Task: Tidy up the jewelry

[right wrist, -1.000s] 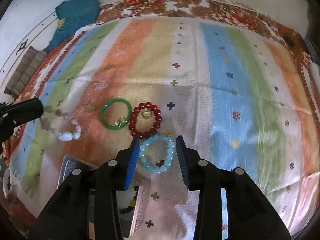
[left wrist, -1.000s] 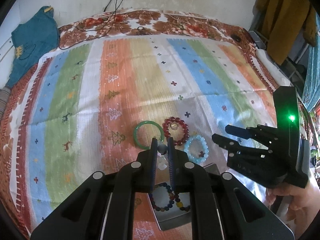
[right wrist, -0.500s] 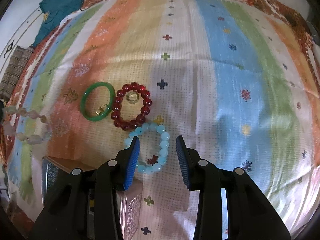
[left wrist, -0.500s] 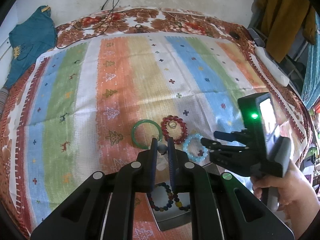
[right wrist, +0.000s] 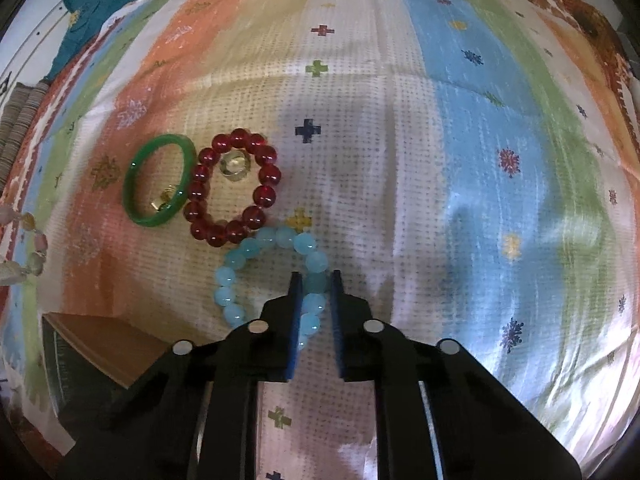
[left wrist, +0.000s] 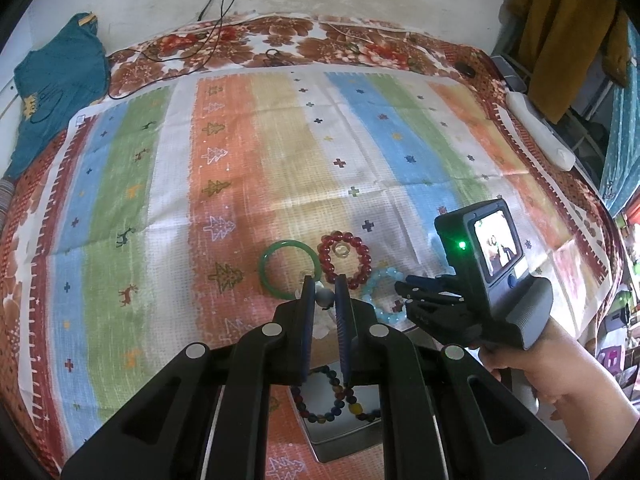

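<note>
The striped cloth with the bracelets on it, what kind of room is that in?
Likely a bedroom at home: the striped woven cloth covers a bed with a floral brown sheet, and a mustard-yellow garment hangs beside it.

A bed (left wrist: 132, 56) with a brown floral sheet carries a striped cloth (left wrist: 280, 152) in orange, green, blue and white bands. On the cloth, in the left wrist view, a green bangle (left wrist: 289, 268) lies just at 9 o'clock of a red bead bracelet (left wrist: 345, 257), the two about touching. A pale ring (right wrist: 235, 165) lies inside the red loop. A light-blue bead bracelet (right wrist: 272, 276) lies at 5 o'clock of the red one, close beside it. A box (right wrist: 104, 344) sits at 7 o'clock of the blue beads. A teal garment (left wrist: 52, 88) lies at the bed's 10 o'clock corner.
</note>
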`<state>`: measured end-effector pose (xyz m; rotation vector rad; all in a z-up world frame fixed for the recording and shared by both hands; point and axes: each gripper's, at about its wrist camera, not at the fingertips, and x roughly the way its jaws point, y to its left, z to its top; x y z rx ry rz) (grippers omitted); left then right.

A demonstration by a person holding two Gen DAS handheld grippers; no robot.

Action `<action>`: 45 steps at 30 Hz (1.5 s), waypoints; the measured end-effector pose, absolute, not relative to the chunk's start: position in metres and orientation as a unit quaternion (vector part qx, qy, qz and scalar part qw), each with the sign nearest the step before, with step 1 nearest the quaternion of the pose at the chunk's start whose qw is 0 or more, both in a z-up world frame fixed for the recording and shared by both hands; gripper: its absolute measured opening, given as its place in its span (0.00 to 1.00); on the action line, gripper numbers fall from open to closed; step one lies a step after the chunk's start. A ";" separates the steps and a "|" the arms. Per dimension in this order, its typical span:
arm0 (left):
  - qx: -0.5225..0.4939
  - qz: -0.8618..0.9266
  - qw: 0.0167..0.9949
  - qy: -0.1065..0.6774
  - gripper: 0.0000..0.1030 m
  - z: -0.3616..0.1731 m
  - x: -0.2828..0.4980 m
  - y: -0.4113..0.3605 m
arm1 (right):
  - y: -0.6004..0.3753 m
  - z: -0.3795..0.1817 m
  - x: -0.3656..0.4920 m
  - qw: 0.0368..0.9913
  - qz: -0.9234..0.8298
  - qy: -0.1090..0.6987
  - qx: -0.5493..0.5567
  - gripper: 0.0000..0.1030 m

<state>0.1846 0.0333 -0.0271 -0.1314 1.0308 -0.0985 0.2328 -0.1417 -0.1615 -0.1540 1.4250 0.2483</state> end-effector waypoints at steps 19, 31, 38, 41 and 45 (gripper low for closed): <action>-0.071 -0.055 0.875 0.475 0.09 -0.012 0.173 0.029 | -0.141 -0.064 0.209 0.819 0.159 0.549 -0.047 0.12; -0.048 -0.050 0.881 0.469 0.09 -0.010 0.161 0.017 | -0.130 -0.010 0.189 0.870 0.158 0.464 -0.050 0.12; -0.051 -0.059 0.887 0.455 0.09 -0.001 0.146 0.013 | -0.123 0.009 0.160 0.876 0.187 0.439 -0.064 0.12; -0.048 -0.064 0.891 0.448 0.09 0.004 0.138 0.010 | -0.121 0.015 0.150 0.878 0.199 0.432 -0.060 0.12; -0.054 -0.071 0.896 0.435 0.09 0.012 0.126 0.009 | -0.121 0.022 0.137 0.879 0.211 0.424 -0.052 0.12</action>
